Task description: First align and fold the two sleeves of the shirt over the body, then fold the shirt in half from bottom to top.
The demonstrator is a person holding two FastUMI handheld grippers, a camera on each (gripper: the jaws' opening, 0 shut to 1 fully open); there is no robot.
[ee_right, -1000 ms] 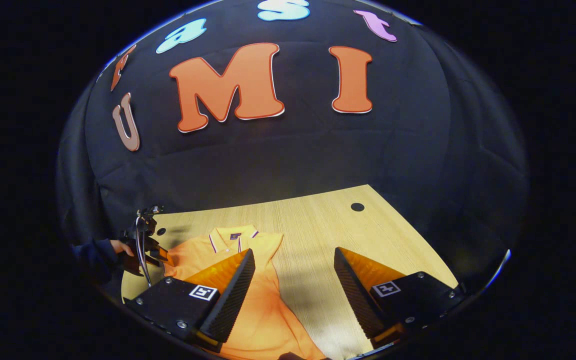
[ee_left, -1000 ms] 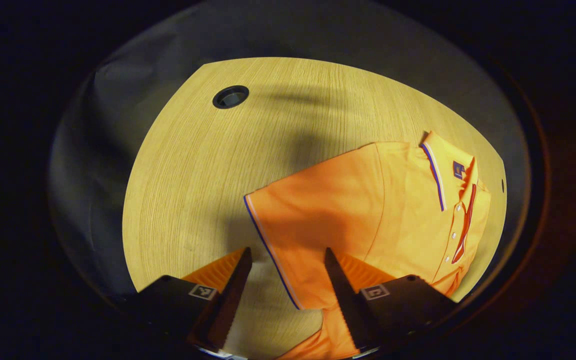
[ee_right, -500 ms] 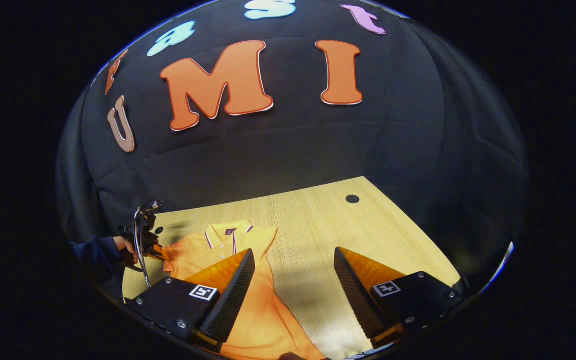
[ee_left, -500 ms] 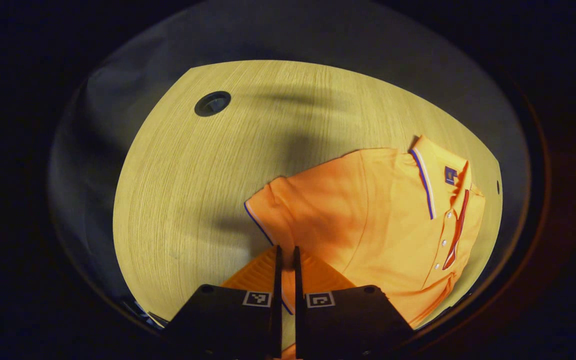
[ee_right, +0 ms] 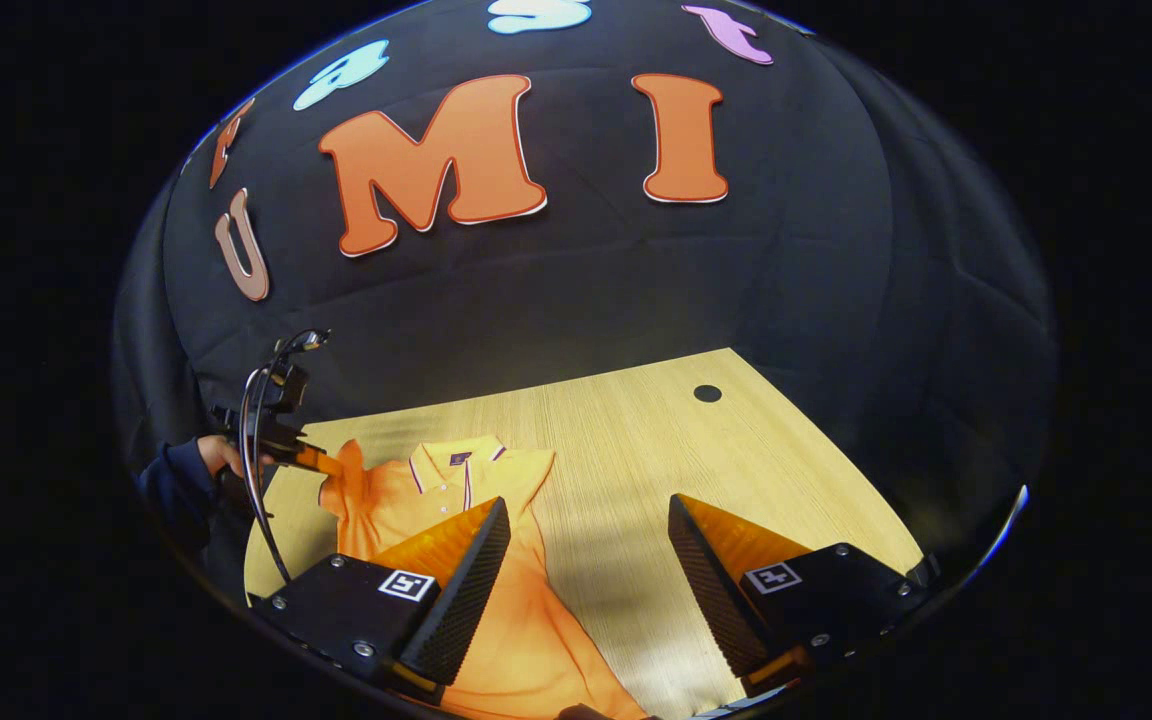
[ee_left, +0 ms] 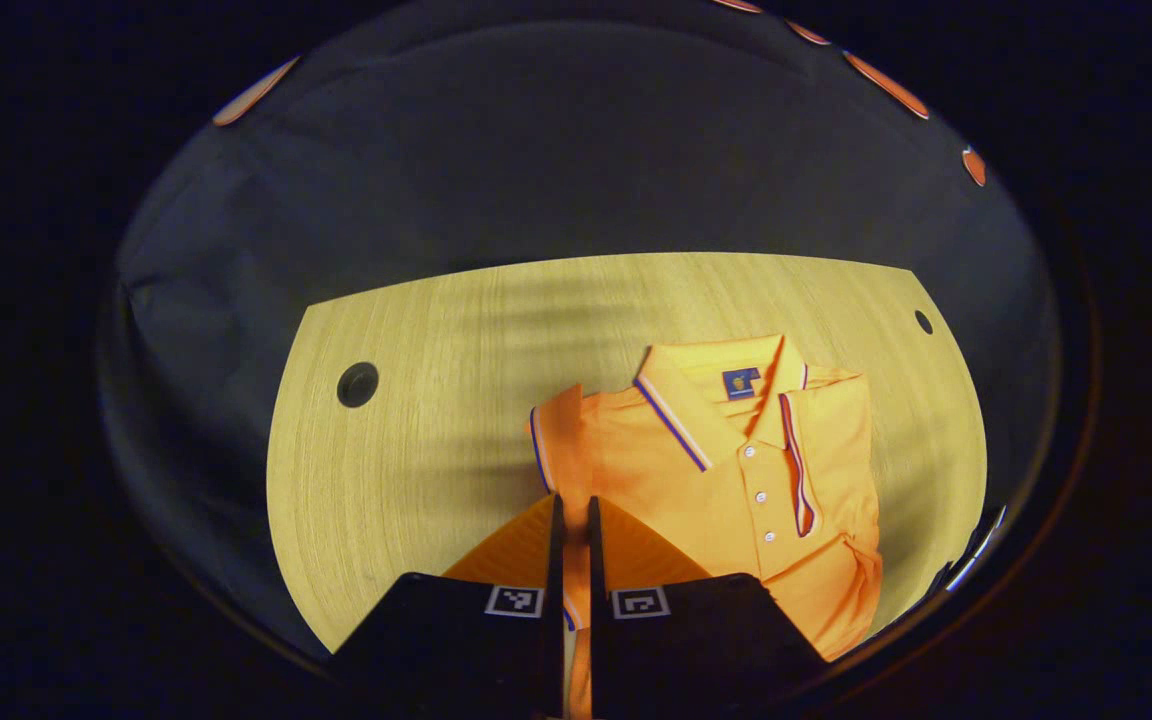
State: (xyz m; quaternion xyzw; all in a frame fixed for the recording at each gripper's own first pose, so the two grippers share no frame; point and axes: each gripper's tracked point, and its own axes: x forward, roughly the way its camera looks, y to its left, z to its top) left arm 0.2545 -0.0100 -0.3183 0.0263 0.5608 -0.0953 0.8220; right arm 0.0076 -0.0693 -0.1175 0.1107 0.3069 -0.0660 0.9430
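- On the table [ee_left: 416, 400], the orange shirt [ee_left: 736, 480] lies collar-up at 4 o'clock in the left gripper view.
- Left gripper [ee_left: 568, 515] is clamped on the sleeve [ee_left: 551, 440] edge; the pinched cloth is mostly hidden behind its fingers.
- Right gripper view shows what that view cannot: the left gripper [ee_right: 321, 462] at 9 o'clock lifting the sleeve [ee_right: 346, 475] off the table [ee_right: 656, 440], held by a hand [ee_right: 221, 455] in a dark sleeve.
- Right gripper [ee_right: 588, 525] hovers, fingers spread and empty, over the shirt [ee_right: 496, 620]; the hem is cut off at 6 o'clock.
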